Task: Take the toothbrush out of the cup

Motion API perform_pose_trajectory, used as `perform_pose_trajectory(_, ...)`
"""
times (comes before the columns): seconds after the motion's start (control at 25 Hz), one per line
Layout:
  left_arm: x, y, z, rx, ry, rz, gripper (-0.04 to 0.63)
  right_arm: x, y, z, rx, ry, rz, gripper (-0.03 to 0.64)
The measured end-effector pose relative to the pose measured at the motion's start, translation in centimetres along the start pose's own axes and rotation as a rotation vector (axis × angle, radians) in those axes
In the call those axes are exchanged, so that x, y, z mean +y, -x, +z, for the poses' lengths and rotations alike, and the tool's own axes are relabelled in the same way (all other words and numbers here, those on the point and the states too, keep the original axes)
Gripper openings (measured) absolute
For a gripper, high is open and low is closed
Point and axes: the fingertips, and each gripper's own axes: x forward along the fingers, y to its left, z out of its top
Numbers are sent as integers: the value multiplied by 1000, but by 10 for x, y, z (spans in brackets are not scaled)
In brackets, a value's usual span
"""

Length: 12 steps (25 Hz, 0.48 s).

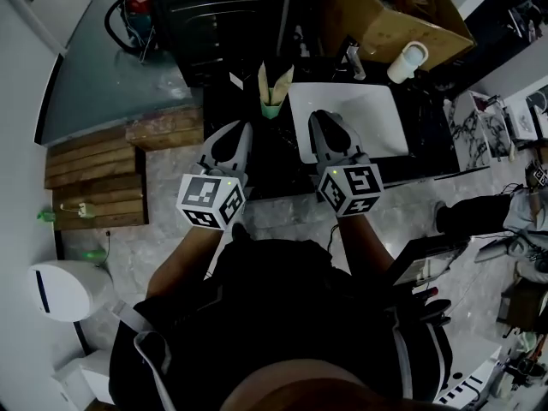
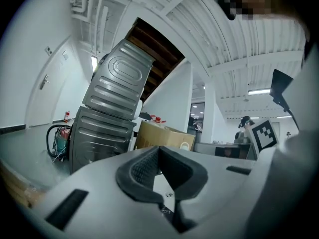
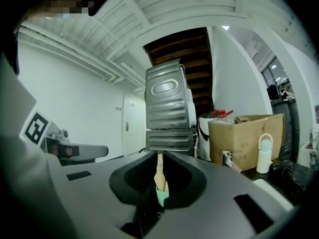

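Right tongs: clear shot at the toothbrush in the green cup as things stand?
Probably yes. The toothbrush stands up out of the green cup ahead of the right tongs, nothing between them. The tongs are shut, so they'd need opening first.

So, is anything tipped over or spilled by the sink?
Nothing stands out. The green cup stands upright on the dark counter left of the white sink, beige toothbrush poking out its top. No spill shows.
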Motion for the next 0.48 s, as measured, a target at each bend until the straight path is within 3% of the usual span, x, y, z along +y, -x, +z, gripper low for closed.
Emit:
perform_pose_trajectory(0.2,17,1,-2,4,4,-10,6,5,-18,-5,14,-3,1,82)
perform_pose_trajectory(0.48,19,-10,-6,-7,32,46,8,-15,-47,-25,67,-19,60,124)
